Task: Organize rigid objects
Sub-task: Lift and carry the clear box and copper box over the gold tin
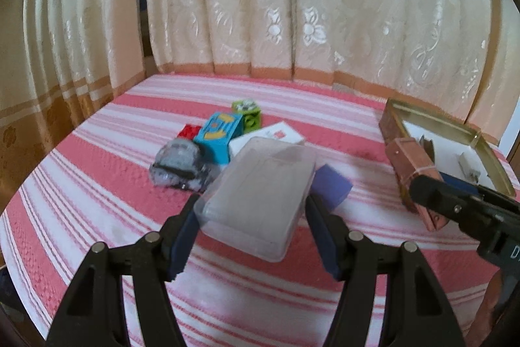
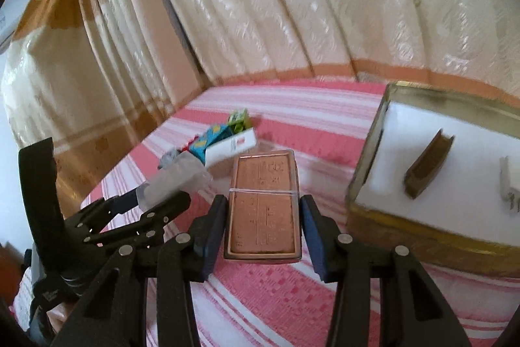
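The copper-coloured flat box (image 2: 262,207) bears embossed characters too blurred to read, and a thin elastic band crosses its middle; the right claw (image 2: 263,217) is clamped on its sides, holding it above the pink-and-white striped bed cover (image 2: 276,308). The white carton (image 2: 232,147) shows a red label, illegible. At three o'clock from the copper box sits the gold-rimmed tin (image 2: 367,184), white-lined, its far side cut off by the frame edge. The left claw (image 1: 253,217) grips a frosted, translucent plastic case (image 1: 260,194), rectangular with rounded corners, which half hides a purple block (image 1: 334,184). At eleven o'clock from it lie a blue patterned box (image 1: 221,132), a green cube (image 1: 248,114) and a blurred grey bundle (image 1: 178,165).
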### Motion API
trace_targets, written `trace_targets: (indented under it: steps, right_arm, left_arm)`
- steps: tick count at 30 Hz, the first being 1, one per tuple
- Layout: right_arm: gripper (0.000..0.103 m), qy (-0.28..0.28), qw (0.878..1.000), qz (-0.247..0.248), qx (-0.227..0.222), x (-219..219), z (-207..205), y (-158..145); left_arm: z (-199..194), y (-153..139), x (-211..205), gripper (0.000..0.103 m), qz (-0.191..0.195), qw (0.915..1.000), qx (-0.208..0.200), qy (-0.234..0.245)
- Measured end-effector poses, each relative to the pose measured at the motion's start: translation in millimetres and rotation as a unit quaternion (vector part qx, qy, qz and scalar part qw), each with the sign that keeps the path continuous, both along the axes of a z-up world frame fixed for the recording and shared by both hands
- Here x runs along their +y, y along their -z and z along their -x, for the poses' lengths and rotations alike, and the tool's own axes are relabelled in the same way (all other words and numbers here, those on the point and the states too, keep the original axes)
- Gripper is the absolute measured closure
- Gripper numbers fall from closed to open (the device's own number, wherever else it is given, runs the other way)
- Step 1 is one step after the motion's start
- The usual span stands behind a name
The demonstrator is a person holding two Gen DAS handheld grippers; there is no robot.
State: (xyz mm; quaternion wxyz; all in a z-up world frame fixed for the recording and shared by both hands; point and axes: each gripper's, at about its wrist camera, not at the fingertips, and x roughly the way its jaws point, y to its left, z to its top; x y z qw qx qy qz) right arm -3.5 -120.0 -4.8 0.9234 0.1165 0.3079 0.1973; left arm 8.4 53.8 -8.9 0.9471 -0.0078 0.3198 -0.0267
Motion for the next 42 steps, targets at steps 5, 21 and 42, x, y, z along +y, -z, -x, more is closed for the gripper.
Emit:
trace_targets:
  steps: [5, 21, 42]
  right_arm:
    - [0.055, 0.037, 0.998, -0.024, -0.046, -24.3, 9.1, -16.5]
    - [0.055, 0.19, 0.978, -0.028, -0.079, -144.7, 24.7, -17.9]
    - [0.054, 0.328, 0.944, 0.038, -0.023, -241.8, 19.9, 8.9]
  left_arm:
    - [0.4, -14.3, -17.7, 0.038, -0.004, 0.9996, -0.024, 0.015]
    - [-4.2, -44.1, -124.7, 0.038, -0.009, 0.9903, -0.081, 0.113]
    - [-27.3, -16.5, -249.6, 0.038, -0.014, 0.9792, -0.056, 0.194]
